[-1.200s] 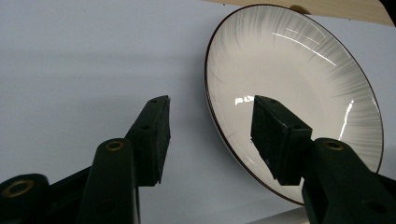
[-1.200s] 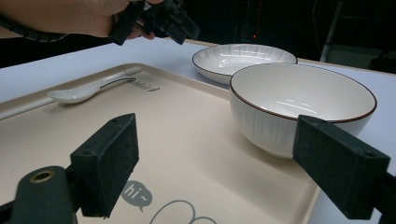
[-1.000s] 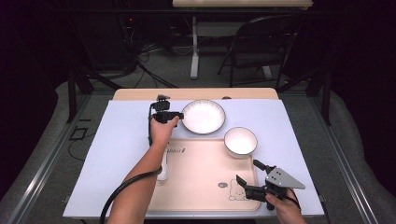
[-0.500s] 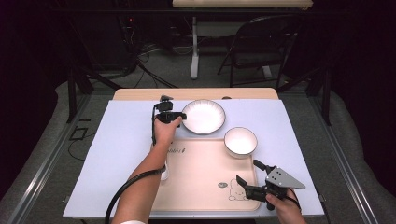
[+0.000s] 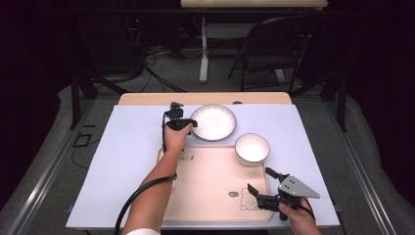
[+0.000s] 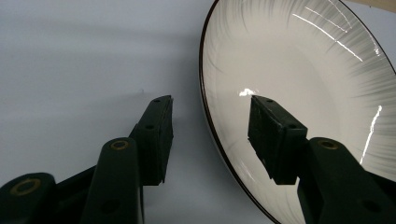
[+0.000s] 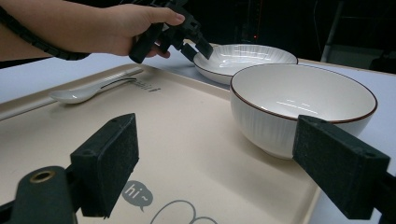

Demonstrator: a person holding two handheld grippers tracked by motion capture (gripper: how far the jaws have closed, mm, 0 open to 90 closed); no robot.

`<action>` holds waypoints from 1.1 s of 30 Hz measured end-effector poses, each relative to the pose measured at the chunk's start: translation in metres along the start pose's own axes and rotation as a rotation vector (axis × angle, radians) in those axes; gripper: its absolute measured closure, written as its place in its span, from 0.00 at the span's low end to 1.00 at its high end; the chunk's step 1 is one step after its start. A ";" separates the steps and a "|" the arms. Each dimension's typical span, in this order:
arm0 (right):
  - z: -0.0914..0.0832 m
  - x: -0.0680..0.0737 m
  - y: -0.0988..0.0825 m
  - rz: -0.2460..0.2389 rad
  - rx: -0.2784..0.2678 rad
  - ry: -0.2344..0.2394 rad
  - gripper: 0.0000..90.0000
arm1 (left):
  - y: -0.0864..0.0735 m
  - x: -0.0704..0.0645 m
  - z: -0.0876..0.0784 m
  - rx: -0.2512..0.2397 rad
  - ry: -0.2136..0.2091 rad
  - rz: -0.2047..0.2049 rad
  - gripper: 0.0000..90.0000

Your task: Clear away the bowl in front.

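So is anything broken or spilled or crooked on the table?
Nothing is broken or spilled. The plate and bowl sit upright and empty, and the spoon lies flat on the tray. The left tongs straddle the plate's rim.

Bare mat (image 5: 132, 147) lies open left of the plate (image 5: 213, 122).

White ribbed plate (image 5: 213, 122) with thin dark rim, empty, lying flat and upright on the pale sheet, at 12 o'clock from the tray, 10 o'clock from the bowl.
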State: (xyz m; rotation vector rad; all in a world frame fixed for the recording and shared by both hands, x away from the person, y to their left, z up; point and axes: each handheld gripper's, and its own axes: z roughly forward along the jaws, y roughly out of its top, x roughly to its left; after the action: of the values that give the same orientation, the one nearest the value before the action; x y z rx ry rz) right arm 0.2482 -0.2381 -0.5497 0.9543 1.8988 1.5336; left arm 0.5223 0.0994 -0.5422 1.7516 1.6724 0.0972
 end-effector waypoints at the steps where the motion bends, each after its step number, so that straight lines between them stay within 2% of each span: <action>1: 0.000 0.000 0.000 -0.001 0.000 0.000 0.15 | 0.000 0.000 0.001 0.004 -0.002 0.000 0.57; 5: 0.000 -0.001 0.000 0.004 -0.001 -0.003 0.15 | 0.000 -0.001 0.004 0.010 -0.011 -0.004 0.59; 8: -0.001 0.000 0.000 0.002 -0.002 0.000 0.15 | 0.001 -0.002 0.006 0.019 -0.041 -0.029 0.63; 10: 0.000 0.000 0.000 0.001 0.000 0.000 0.15 | 0.000 -0.004 0.008 0.023 -0.047 -0.032 0.65; 12: 0.000 0.000 0.000 0.003 0.001 0.000 0.15 | 0.000 -0.006 0.010 0.028 -0.031 -0.031 0.67; 18: 0.000 0.000 0.000 0.002 0.000 0.000 0.15 | 0.000 -0.006 0.010 0.028 -0.031 -0.031 0.68; 19: 0.000 0.000 0.000 0.002 0.000 0.000 0.15 | 0.002 -0.005 0.010 0.031 -0.015 -0.064 0.68; 20: 0.000 0.000 0.000 0.002 0.000 0.000 0.15 | 0.002 -0.005 0.010 0.031 -0.015 -0.064 0.75; 21: 0.000 0.000 0.000 0.003 0.001 0.002 0.15 | 0.001 -0.005 0.011 0.029 -0.005 -0.070 0.75; 22: 0.000 0.000 0.000 0.001 0.001 0.001 0.15 | 0.001 -0.005 0.011 0.027 -0.005 -0.075 0.78; 33: 0.000 0.001 0.000 -0.001 0.000 0.002 0.15 | 0.003 -0.003 0.011 0.029 -0.018 -0.084 0.79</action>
State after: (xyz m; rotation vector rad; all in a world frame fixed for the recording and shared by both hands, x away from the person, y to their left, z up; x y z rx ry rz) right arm 0.2477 -0.2376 -0.5497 0.9525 1.9006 1.5340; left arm 0.5296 0.0926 -0.5480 1.6962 1.7400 0.0185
